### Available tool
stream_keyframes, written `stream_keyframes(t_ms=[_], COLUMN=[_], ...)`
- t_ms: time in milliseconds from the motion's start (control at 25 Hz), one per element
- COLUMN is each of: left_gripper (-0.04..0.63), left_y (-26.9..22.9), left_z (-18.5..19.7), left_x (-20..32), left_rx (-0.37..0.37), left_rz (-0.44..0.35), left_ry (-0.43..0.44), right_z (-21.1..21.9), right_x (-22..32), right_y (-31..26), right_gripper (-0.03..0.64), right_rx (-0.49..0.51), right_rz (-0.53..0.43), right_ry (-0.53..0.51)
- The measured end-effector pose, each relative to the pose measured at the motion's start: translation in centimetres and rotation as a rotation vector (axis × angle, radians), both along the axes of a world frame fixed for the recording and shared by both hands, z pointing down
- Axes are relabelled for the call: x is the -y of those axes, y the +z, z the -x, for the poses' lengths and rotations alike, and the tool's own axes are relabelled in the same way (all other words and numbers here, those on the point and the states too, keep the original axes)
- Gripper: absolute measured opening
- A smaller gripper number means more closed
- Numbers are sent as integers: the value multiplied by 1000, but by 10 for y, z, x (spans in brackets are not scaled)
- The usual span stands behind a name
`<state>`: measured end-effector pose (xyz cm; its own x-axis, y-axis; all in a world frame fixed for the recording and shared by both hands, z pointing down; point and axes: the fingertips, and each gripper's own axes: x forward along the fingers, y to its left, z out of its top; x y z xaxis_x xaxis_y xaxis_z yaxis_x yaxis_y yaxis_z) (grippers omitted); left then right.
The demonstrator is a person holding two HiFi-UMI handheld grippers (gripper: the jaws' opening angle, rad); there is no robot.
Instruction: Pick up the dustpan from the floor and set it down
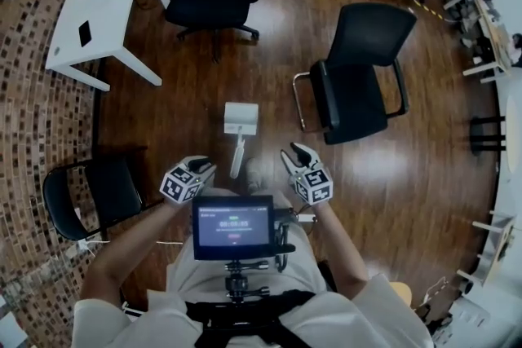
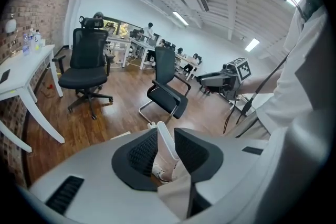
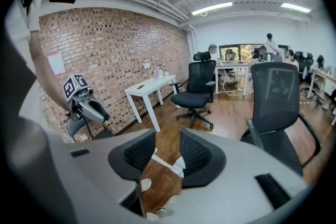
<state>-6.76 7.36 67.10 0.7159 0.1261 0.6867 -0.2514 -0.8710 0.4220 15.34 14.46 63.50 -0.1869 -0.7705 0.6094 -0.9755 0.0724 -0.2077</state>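
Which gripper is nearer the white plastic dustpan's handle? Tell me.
Left. The left gripper hangs close beside the lower end of the white plastic dustpan's handle, on its left; the right gripper sits farther off on its right. Neither touches it.

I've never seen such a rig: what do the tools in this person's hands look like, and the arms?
The left gripper and right gripper are rounded pale grey shells, each ending in two black jaws with ribbed pads. Each bears a white cube printed with black square markers. The person wears a white short-sleeved top.
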Motion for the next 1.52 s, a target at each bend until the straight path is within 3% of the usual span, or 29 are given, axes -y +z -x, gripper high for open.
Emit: stream_keyframes(t_ms=[480, 1000, 1520], left_gripper=[126, 126, 126], left_y=[7, 15, 25], left_z=[-24, -59, -48], left_x=[-13, -16, -21], left_rx=[24, 55, 102], left_rz=[53, 100, 116], left_ry=[-152, -123, -142], right_z=[33, 64, 91], right_x=[20, 33, 31], right_y=[55, 125, 204], right_gripper=[161, 161, 155], right_rx=[1, -87, -191], right_rz=[70, 166, 233], right_ry=[-276, -472, -656])
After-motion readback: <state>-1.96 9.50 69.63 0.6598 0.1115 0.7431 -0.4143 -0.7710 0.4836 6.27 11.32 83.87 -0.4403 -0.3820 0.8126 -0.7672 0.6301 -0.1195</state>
